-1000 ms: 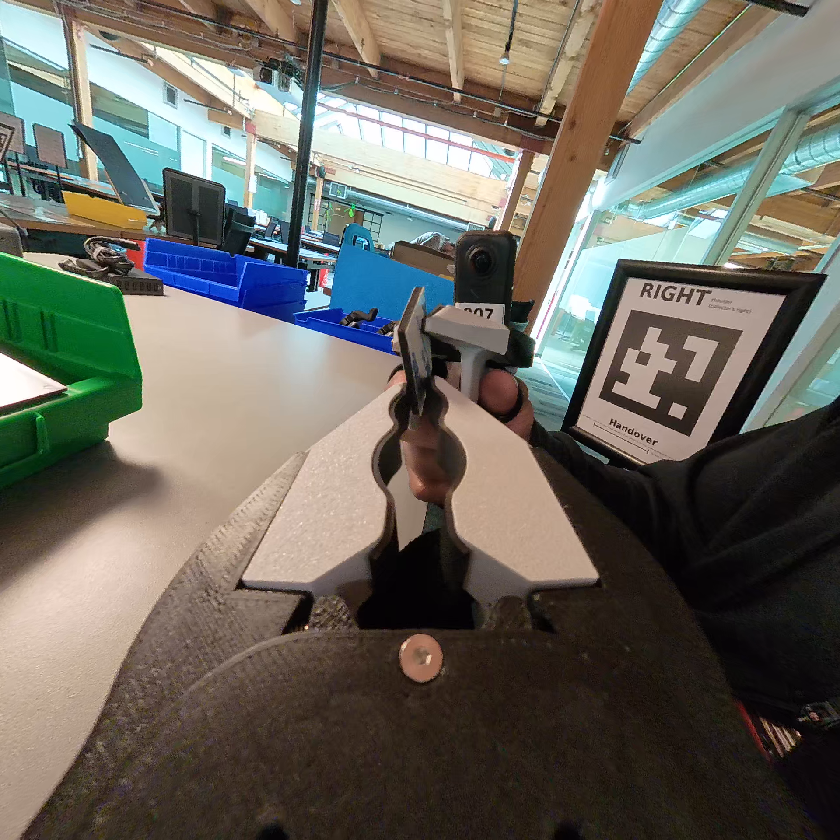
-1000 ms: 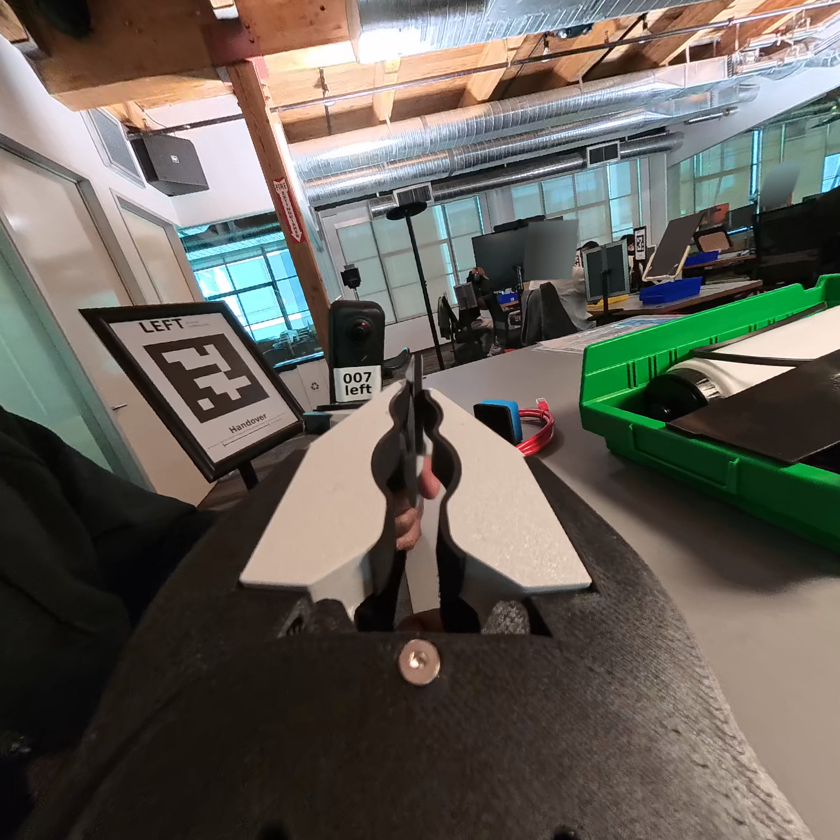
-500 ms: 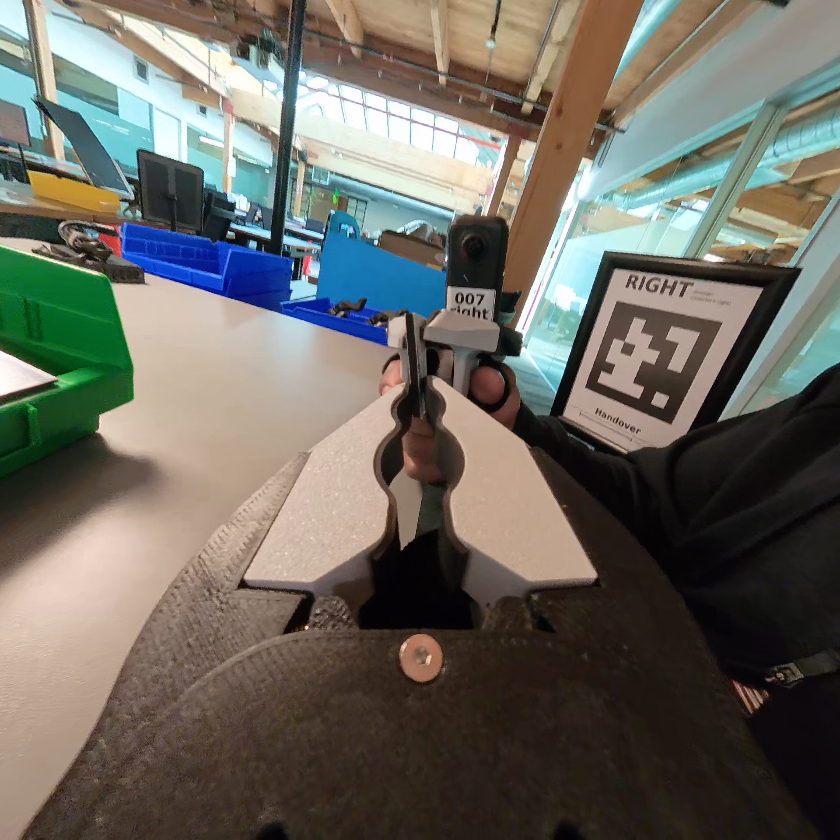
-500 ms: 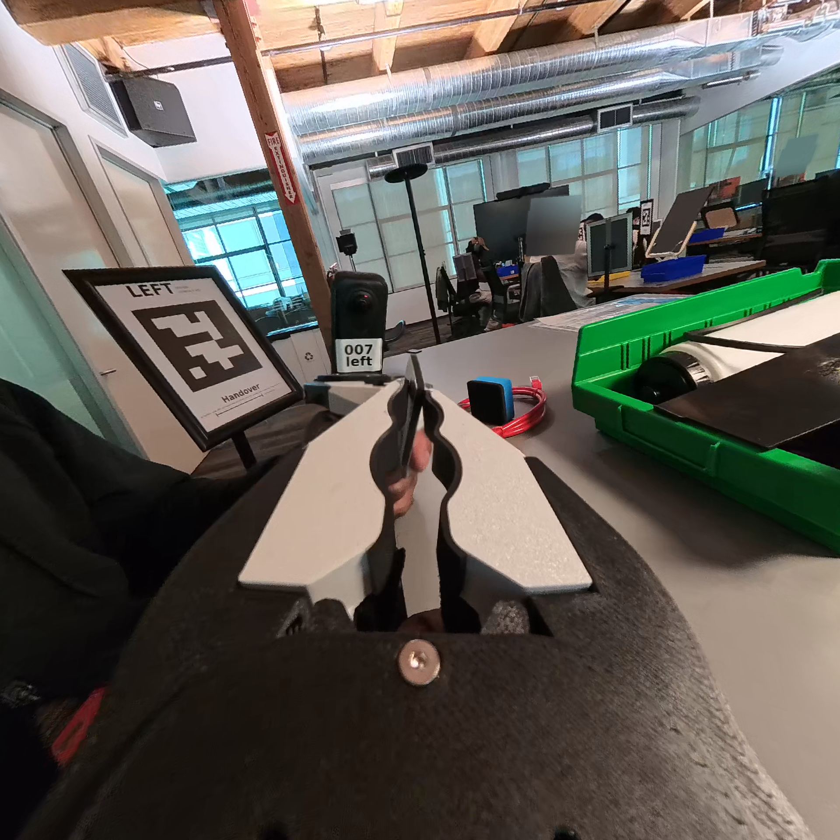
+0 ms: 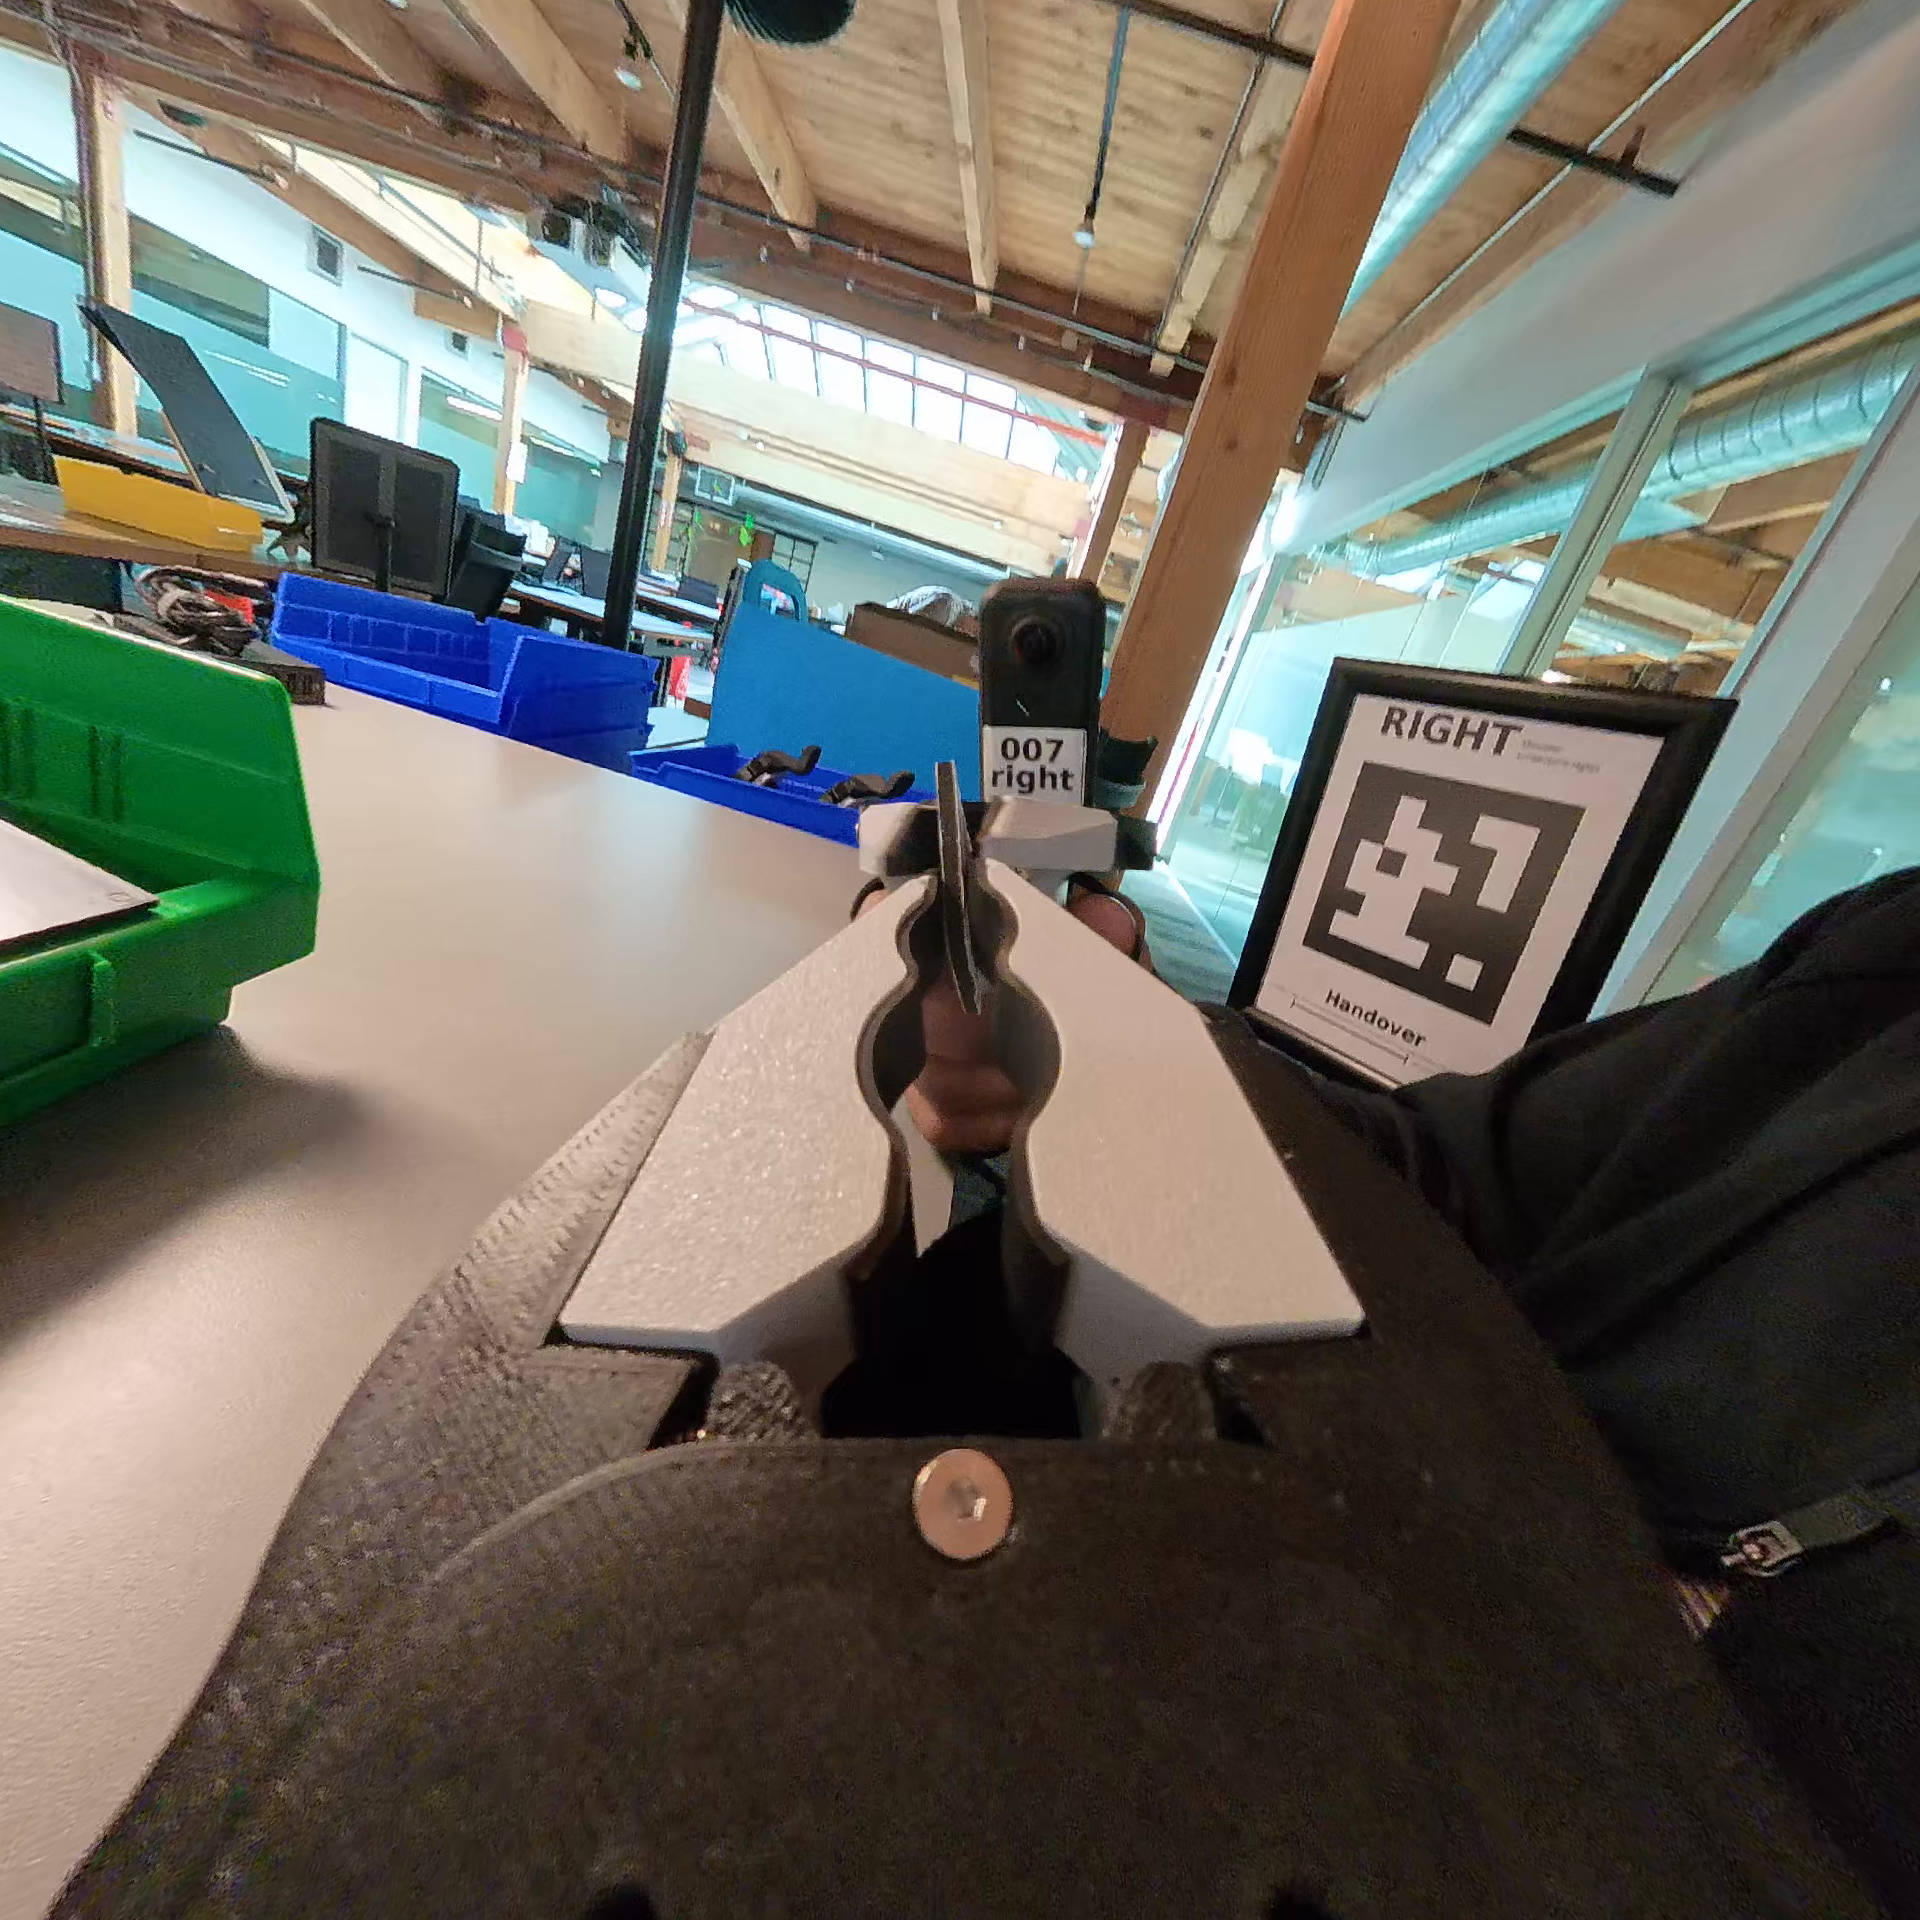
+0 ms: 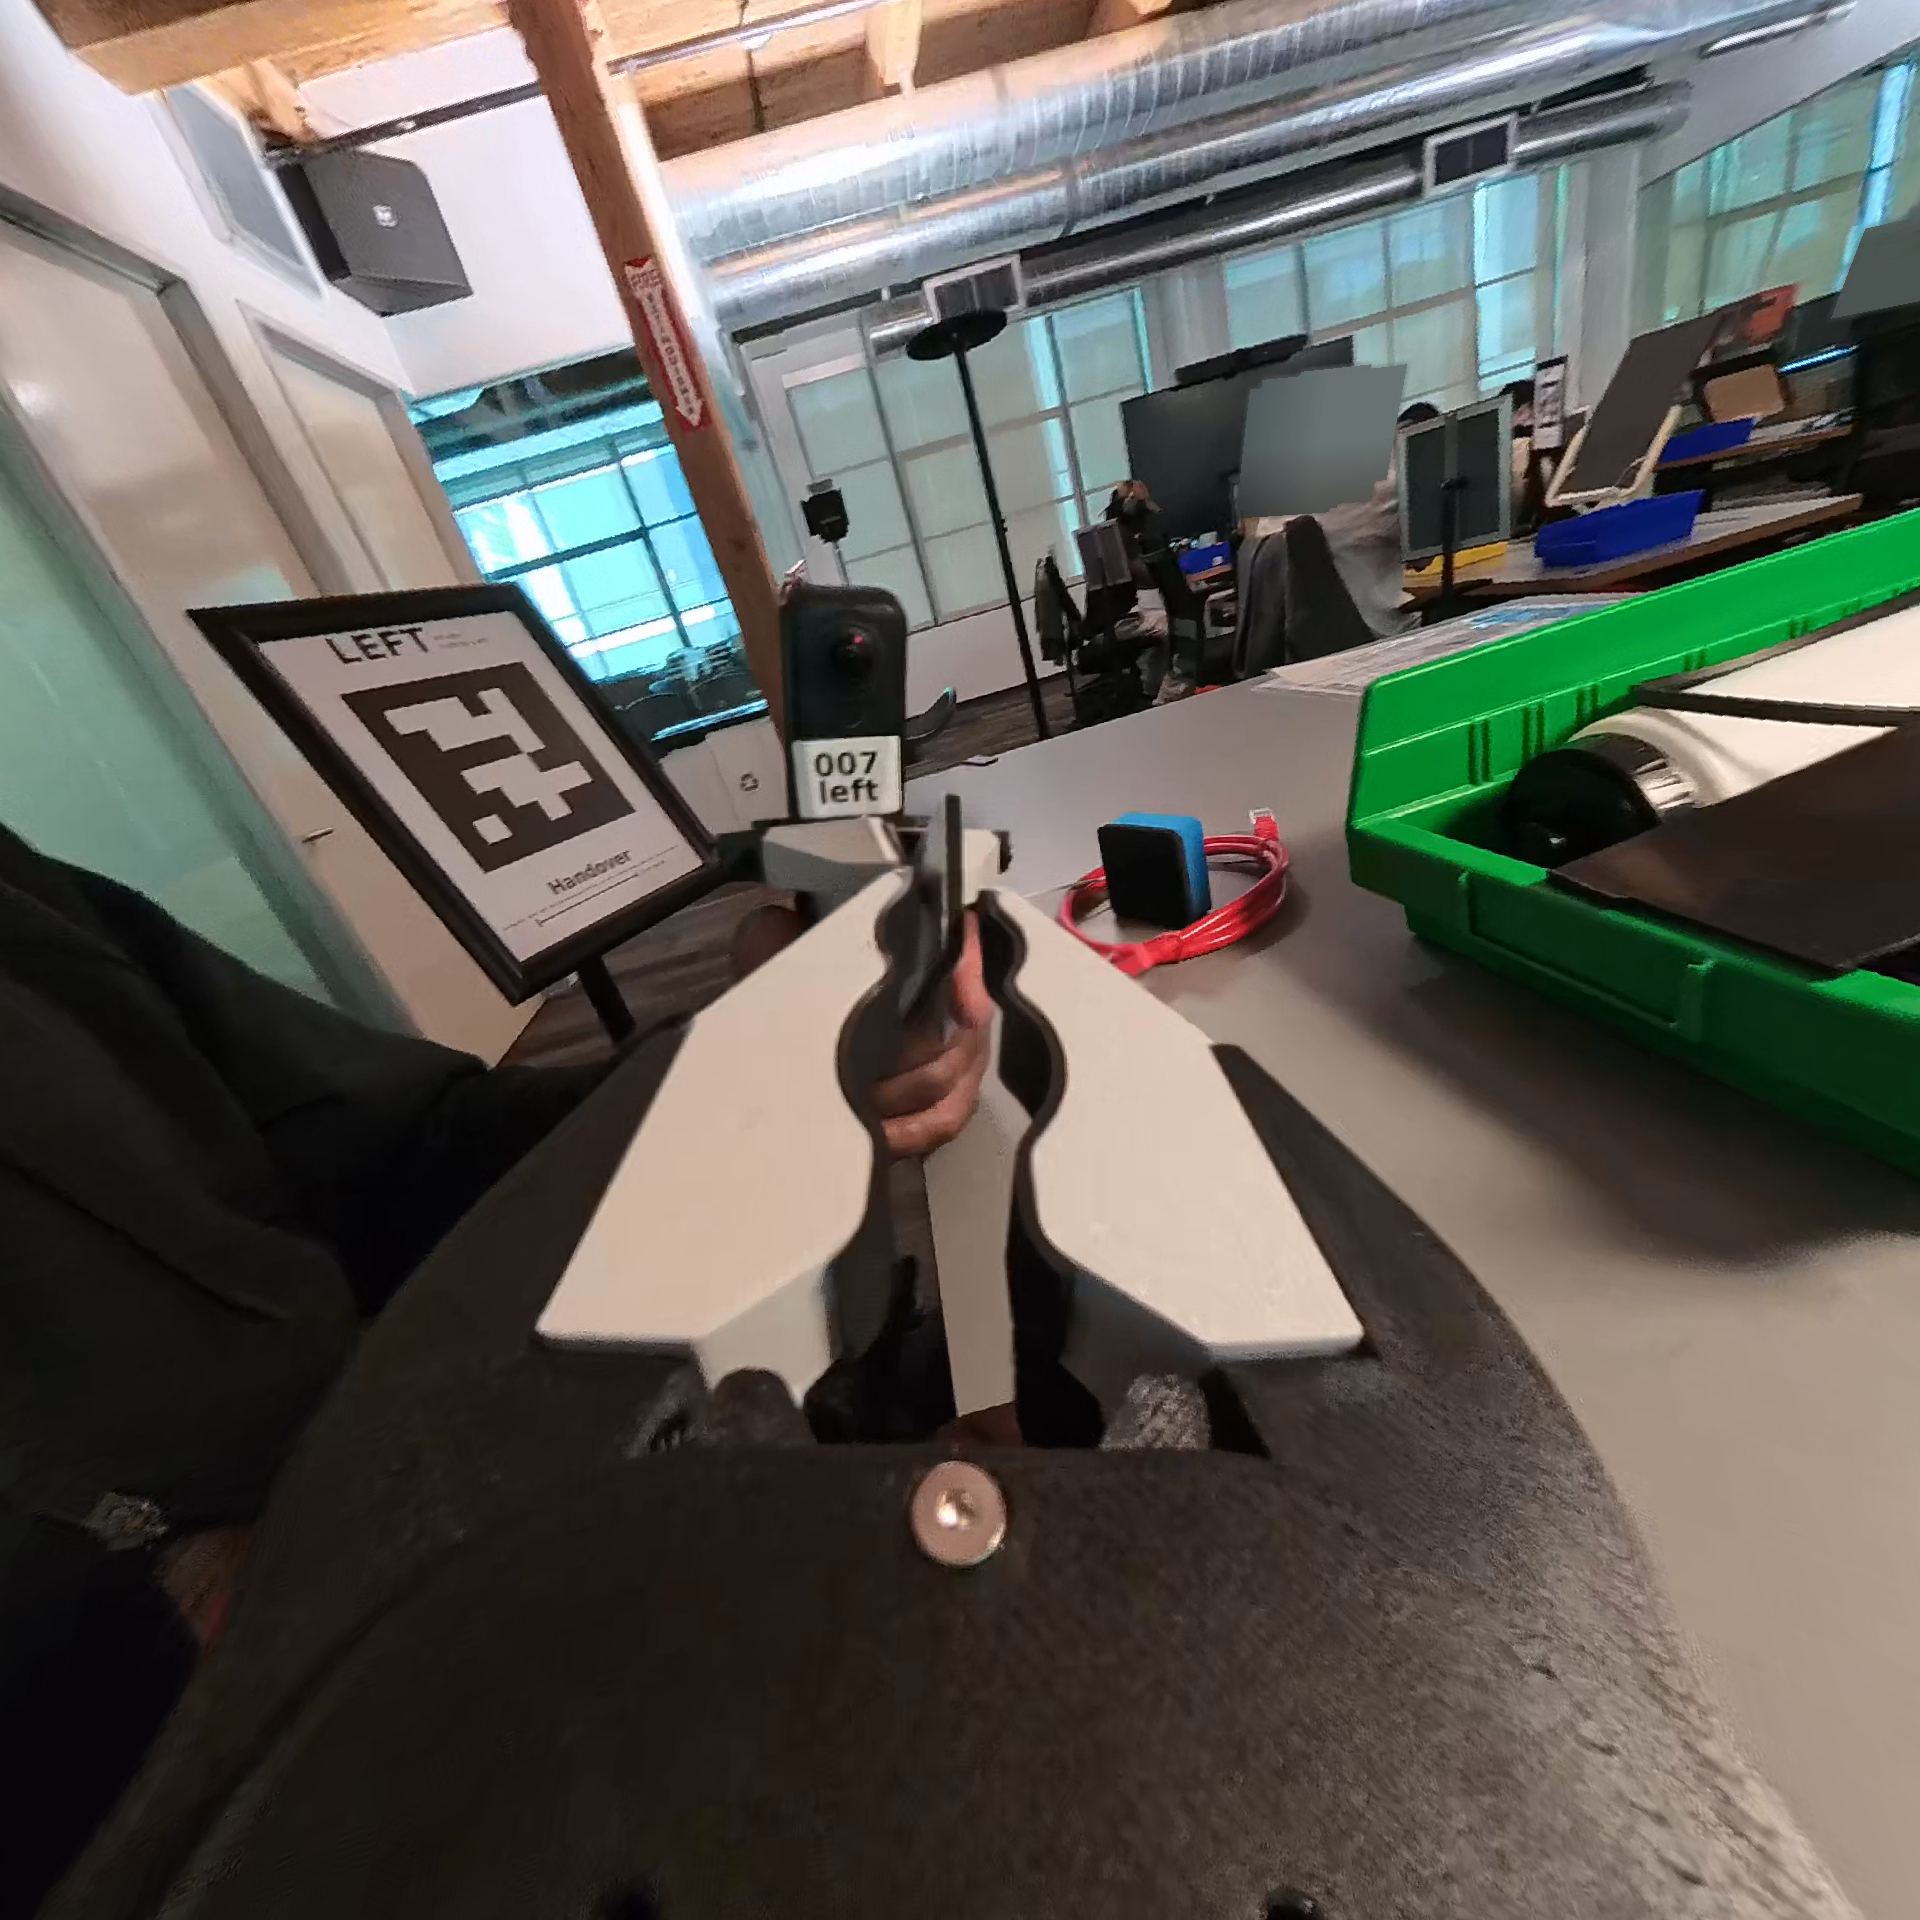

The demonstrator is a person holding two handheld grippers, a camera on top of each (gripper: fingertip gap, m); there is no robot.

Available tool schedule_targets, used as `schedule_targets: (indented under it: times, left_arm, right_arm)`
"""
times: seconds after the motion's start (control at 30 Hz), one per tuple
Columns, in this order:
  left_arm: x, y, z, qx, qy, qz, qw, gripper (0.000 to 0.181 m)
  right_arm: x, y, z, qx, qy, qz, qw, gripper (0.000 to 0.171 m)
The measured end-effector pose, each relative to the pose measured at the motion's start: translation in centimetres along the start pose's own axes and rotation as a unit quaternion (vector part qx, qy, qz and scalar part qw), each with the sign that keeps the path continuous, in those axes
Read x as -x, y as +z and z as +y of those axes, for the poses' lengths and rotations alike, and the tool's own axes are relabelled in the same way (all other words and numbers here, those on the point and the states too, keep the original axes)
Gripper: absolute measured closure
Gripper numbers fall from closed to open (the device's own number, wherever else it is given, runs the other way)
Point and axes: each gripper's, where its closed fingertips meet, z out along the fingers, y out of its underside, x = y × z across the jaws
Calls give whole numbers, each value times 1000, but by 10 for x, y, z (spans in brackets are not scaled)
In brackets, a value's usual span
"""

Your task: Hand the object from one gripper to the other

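Both the left hand-held gripper (image 5: 961,894) and the right hand-held gripper (image 6: 951,883) are clamped on one thin dark plate (image 5: 956,883) above the grey tabletop (image 5: 468,935); only the right wrist view shows a red cable (image 6: 1195,925), only the left blue bins (image 5: 468,665).

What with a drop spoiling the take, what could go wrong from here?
1. The thin dark plate sits edge-on, pinched only at the tips of the left hand-held gripper. Whether the right hand-held gripper has clamped it is unclear. Letting go too early could drop it onto the grey table.
2. The two grippers meet nose to nose. Pulling apart while both are clamped could twist the plate or make it slip.
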Motion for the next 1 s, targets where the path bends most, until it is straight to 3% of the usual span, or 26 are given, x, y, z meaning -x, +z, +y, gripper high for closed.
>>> schedule_targets:
  times: [0.07,0.23,0.3,0.4,0.53,0.67,0.8,1.0]
  left_arm:
    - [1,2,2,7,3,-8,1000,176]
    - [6,2,1,5,-9,-18,1000,150]
    - [6,2,2,9,-6,-20,1000,150]
    - [2,3,4,11,3,-12,1000,171]
    - [0,4,6,19,9,-6,1000,177]
    - [-7,8,15,46,22,9,999,177]
    - [-5,9,19,57,25,1,998,177]
    - [1,5,9,29,6,-9,1000,177]
  right_arm:
    - [2,1,2,5,0,-8,1000,166]
    - [2,-1,-13,-63,35,-19,997,166]
    - [4,3,-14,-75,45,-24,996,166]
    - [6,11,-8,-61,32,-17,997,165]
    - [3,7,-13,-77,41,-18,996,141]
    - [-2,0,-16,-82,49,-13,995,146]
    - [3,-3,-12,-60,44,-33,997,165]
    - [-1,-3,-11,-53,59,-32,996,167]
